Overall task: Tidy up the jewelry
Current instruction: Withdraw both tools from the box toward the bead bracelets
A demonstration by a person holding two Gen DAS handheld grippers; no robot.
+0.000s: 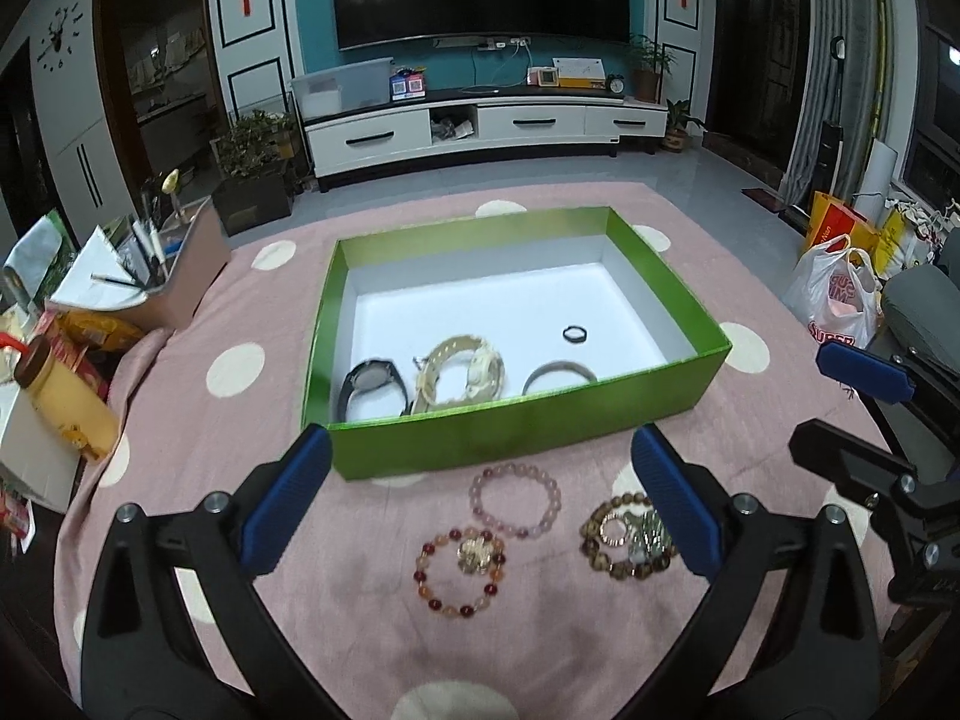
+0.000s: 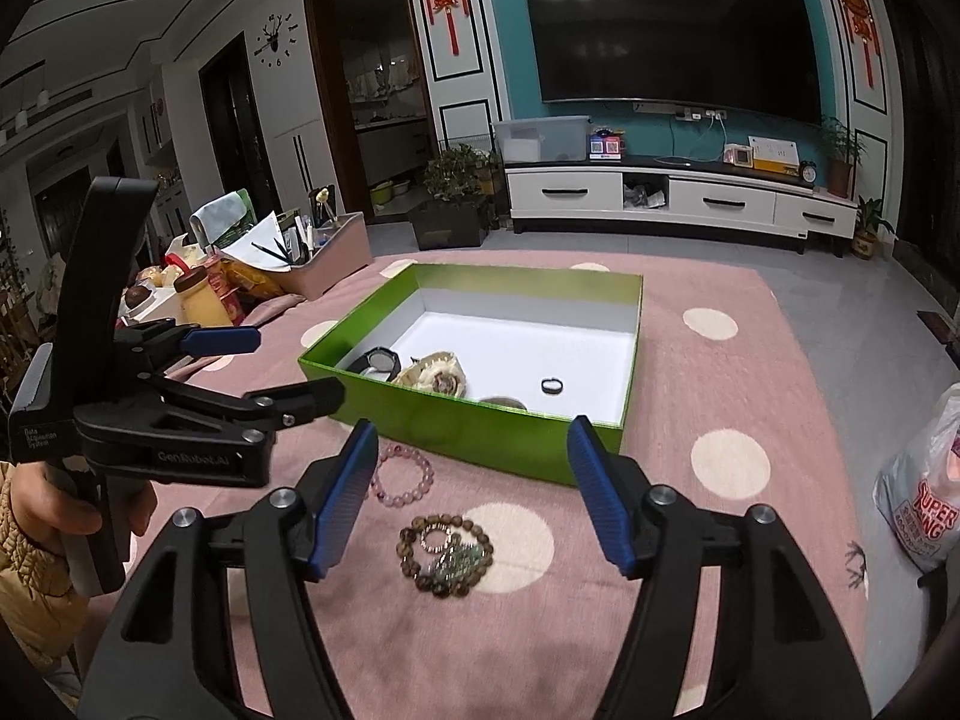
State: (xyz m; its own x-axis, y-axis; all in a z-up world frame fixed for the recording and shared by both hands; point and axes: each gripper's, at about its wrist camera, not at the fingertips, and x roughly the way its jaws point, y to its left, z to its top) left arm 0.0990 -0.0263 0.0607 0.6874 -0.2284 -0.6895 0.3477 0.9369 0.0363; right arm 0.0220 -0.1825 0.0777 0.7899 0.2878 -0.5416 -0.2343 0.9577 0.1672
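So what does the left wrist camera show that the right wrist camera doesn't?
Only the left wrist view shows the red and orange bead bracelet on the pink cloth, and the whole grey bangle inside the box. Only the right wrist view shows the hand holding the left claw. Both show the green box with a black watch, a cream watch and a small black ring, plus the pink bead bracelet and brown bead bracelet outside it.
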